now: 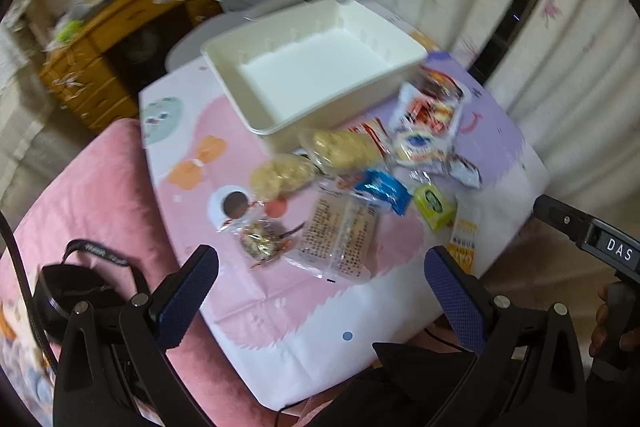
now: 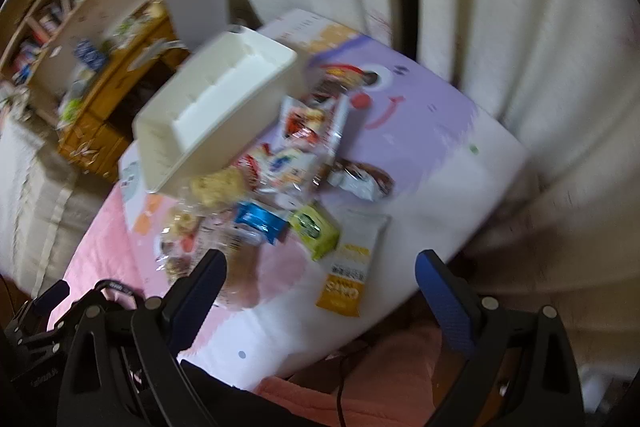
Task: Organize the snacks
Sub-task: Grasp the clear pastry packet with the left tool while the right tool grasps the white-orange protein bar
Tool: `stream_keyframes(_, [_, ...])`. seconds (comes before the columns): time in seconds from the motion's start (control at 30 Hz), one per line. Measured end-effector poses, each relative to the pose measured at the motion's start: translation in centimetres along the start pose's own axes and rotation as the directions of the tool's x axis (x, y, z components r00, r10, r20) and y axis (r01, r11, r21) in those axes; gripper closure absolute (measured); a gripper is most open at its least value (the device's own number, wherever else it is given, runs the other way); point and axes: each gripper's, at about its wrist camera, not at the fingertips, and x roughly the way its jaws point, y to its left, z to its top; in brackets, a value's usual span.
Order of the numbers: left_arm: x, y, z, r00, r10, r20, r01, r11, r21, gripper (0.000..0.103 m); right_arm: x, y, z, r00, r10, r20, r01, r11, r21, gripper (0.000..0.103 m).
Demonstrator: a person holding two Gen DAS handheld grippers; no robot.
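The snack pile (image 1: 352,179) is seen ahead of both spread, empty hand-held grippers (image 1: 320,291) (image 2: 320,291), nearer the counter's (image 1: 280,327) front edge than the white bin (image 1: 312,67).

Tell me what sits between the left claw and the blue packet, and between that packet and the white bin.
The clear printed wrapper lies between the open left claw and the blue packet. Between the packet and the white bin lie two clear-wrapped pale cakes, against the bin's near wall. Lifting over clears both.
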Motion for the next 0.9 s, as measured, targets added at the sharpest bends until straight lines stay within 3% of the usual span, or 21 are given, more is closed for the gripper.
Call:
stream_keyframes(0.17, [3.5,0.2,0.5,0.995,-0.058,-0.080,0.061,0.998,0.031,0.001,1.9,-1.0,-1.2,0.996,-0.049,-0.076,0.055,0.995,0.081,0.017])
stream_keyframes(0.3, [6.6,-0.2,0.7,0.988,-0.077,-0.137,0.083,0.996,0.039,0.001,4.2,-2.2,-2.0,0.986,-0.057,-0.157,0.078,0.988,0.135,0.017])
stream_keyframes(0.53, [11.8,-0.8,1.0,0.969,-0.067,-0.239,0.075,0.997,0.022,0.005,8.0,-3.3,-2.7,0.971,-0.063,-0.232,0.107,0.978,0.178,0.018])
stream_keyframes(0.9, [18.3,-1.5,1.0,0.934,-0.031,-0.357,0.040,0.999,0.018,0.013,14.9,-3.5,-2.6,0.929,-0.083,-0.360,0.158,0.970,0.184,0.031])
